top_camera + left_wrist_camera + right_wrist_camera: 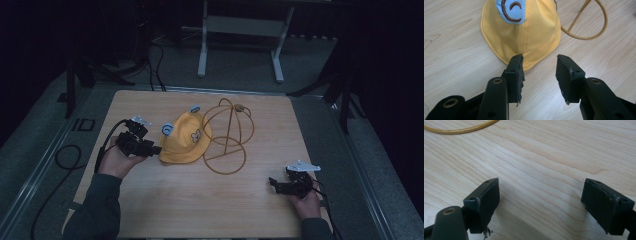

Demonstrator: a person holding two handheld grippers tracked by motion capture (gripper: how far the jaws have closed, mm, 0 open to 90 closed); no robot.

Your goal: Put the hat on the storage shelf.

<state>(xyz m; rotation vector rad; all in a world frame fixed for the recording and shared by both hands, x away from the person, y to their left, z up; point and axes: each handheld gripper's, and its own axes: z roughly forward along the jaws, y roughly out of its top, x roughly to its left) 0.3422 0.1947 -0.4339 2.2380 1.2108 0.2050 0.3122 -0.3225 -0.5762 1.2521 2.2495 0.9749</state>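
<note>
A yellow child's hat with light-blue ears and a small bear patch lies on the wooden table, leaning against a golden wire hat stand. My left gripper is open just left of the hat's brim. In the left gripper view the hat's brim lies just ahead of the gap between the jaws, and the left gripper holds nothing. My right gripper rests open near the table's front right, over bare wood. The stand's base ring shows at the top left of the right gripper view.
Beyond the table's far edge stand the white legs of a frame on a grey floor. Black cables trail off the table's left side. Dark stands flank the right.
</note>
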